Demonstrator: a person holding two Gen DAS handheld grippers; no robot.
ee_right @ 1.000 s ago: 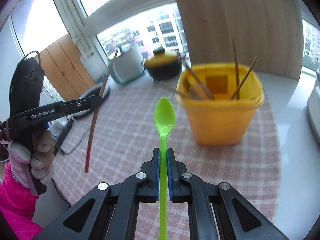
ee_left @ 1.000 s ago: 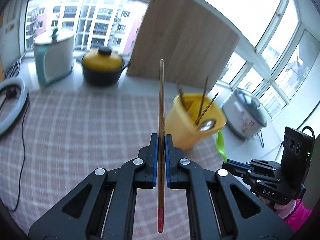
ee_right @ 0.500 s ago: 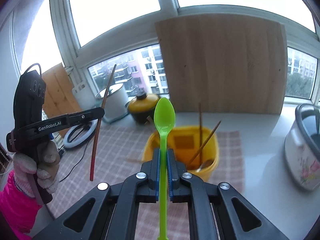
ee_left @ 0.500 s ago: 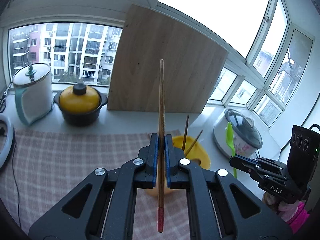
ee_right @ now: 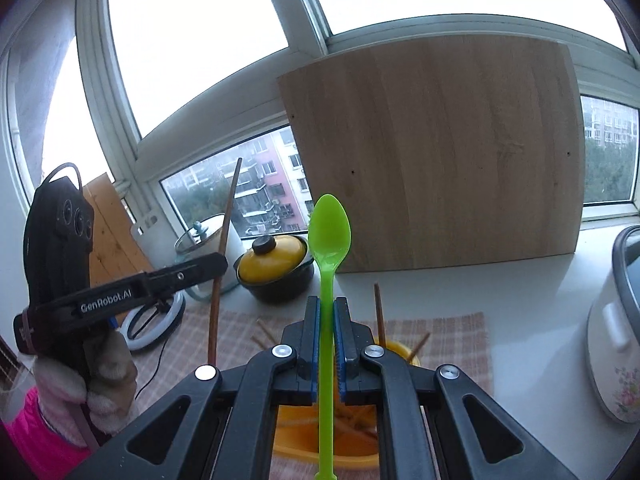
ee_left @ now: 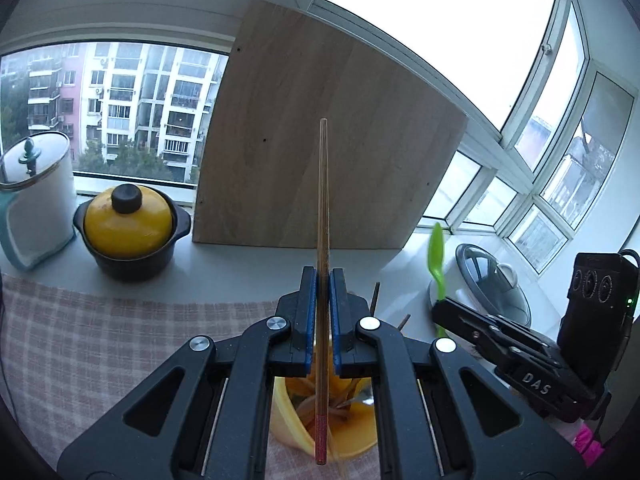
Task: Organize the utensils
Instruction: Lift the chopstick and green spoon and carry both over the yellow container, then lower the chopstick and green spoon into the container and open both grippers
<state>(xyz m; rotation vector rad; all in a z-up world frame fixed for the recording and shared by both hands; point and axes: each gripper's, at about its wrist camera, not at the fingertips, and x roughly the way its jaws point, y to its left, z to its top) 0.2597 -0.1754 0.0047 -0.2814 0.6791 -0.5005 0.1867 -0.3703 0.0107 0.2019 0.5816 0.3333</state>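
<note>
My left gripper (ee_left: 323,276) is shut on a brown chopstick (ee_left: 323,208) that stands upright, its red end hanging down over the yellow utensil bin (ee_left: 288,420). The bin sits right under both grippers and holds several chopsticks. My right gripper (ee_right: 327,306) is shut on a green plastic spoon (ee_right: 329,236), bowl up, above the same yellow bin (ee_right: 292,440). In the left wrist view the right gripper (ee_left: 440,304) with its green spoon (ee_left: 436,248) is at the right. In the right wrist view the left gripper (ee_right: 222,262) with the chopstick (ee_right: 224,248) is at the left.
A wooden board (ee_left: 320,152) leans against the window. A yellow-lidded black pot (ee_left: 130,232) and a white lidded container (ee_left: 34,196) stand on the sill. A rice cooker (ee_right: 616,328) is at the right, a ring light (ee_right: 156,320) at the left. A checked cloth (ee_left: 100,344) covers the table.
Both grippers have risen and moved over the yellow bin, which has slid from ahead of them to underneath. Both views have tilted up toward the window. The grips are unchanged.
</note>
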